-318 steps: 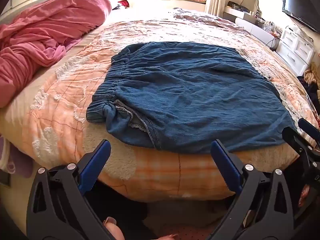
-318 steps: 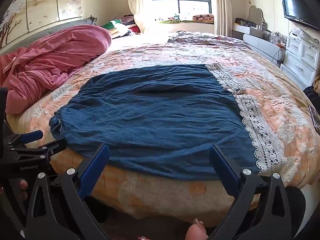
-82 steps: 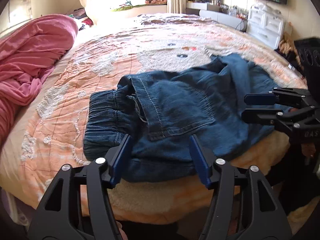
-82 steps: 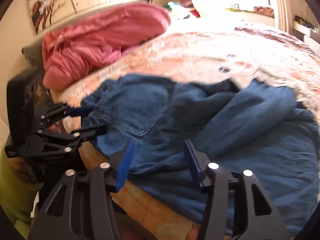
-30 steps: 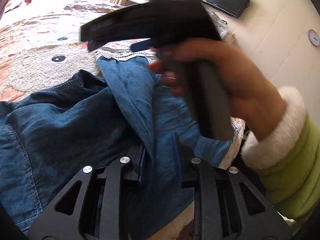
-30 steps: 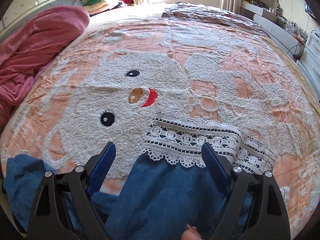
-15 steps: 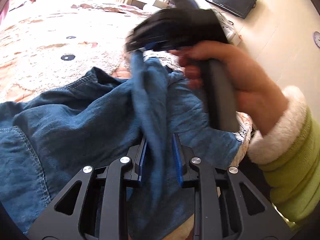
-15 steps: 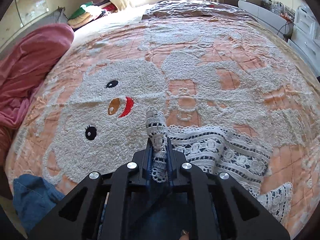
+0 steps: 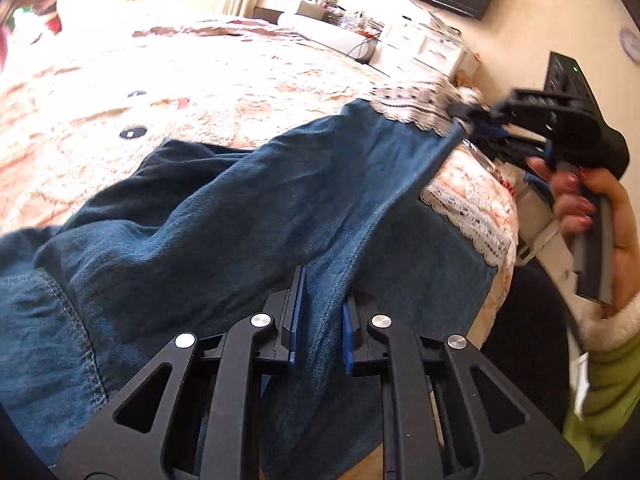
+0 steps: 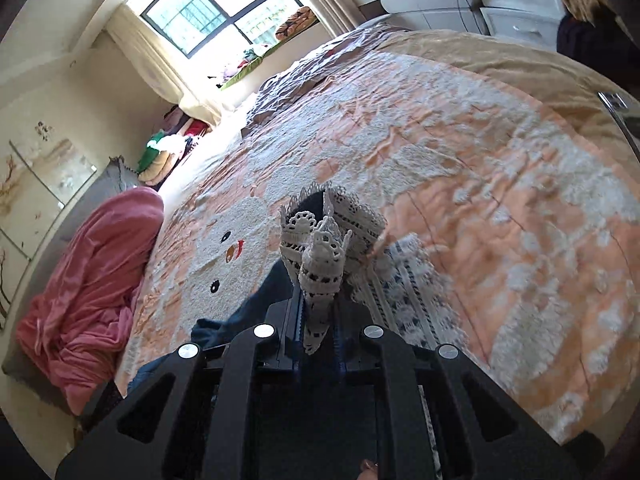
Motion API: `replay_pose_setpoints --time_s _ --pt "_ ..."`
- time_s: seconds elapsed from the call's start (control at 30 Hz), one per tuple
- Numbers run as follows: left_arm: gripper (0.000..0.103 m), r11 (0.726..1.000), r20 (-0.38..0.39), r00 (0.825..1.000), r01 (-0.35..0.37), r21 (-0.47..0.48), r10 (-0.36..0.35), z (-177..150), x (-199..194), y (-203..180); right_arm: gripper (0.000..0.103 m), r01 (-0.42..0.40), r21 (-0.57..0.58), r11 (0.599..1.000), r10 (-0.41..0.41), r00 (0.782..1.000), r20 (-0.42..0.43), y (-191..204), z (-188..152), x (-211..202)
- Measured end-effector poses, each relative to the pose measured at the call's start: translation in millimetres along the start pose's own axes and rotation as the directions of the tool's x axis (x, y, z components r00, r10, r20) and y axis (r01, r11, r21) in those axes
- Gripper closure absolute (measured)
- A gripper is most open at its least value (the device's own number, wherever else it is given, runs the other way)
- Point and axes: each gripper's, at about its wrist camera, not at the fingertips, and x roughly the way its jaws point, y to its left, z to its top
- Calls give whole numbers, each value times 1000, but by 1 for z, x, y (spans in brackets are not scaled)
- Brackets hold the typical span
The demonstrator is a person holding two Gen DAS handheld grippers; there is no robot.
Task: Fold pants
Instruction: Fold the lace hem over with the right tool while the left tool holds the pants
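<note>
Stretching pants (image 9: pixel 248 216) across the bed (image 9: pixel 248 72): left gripper (image 9: pixel 318 320) has just been closing on a denim fold, right gripper (image 10: pixel 318 340) clamped on the lace hem (image 10: pixel 320 264). Fabric looks soft, limp, moderately heavy; hold hems and seams.

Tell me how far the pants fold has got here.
Done: little; the pants lie rumpled on the bed, no neat fold showing. In hand: left claw clamps the denim, its jaws just closing further; right claw grips the lace hem, stretching one leg. Left: fold and flatten.
</note>
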Motion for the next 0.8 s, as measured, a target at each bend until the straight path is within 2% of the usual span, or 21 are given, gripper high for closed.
replay_pose_setpoints --time_s 0.1,0.13,0.37,0.6,0.67,0.8 --pt "97 997 -2 999 -37 65 37 -5 -3 -10 92 -2 42 999 2 1000 -2 -16 -19 -11" --pt "103 997 -4 999 -32 70 33 -5 -4 -11 92 -10 60 998 11 1000 -10 -23 -24 -13" --pt "103 987 73 997 12 163 -24 -3 -35 -26 92 -26 98 995 29 999 -32 -36 -36 -23" --pt "103 978 5 1000 -4 210 3 -23 -26 -37 92 6 118 993 6 995 -99 -54 -61 -28" --pt "103 975 -14 1000 -7 222 10 -25 -23 -38 92 35 103 994 -24 994 -107 -58 -68 -31" --pt "101 978 -25 1000 1 209 5 -28 -19 -33 86 17 127 992 -2 993 -118 -67 -74 -37"
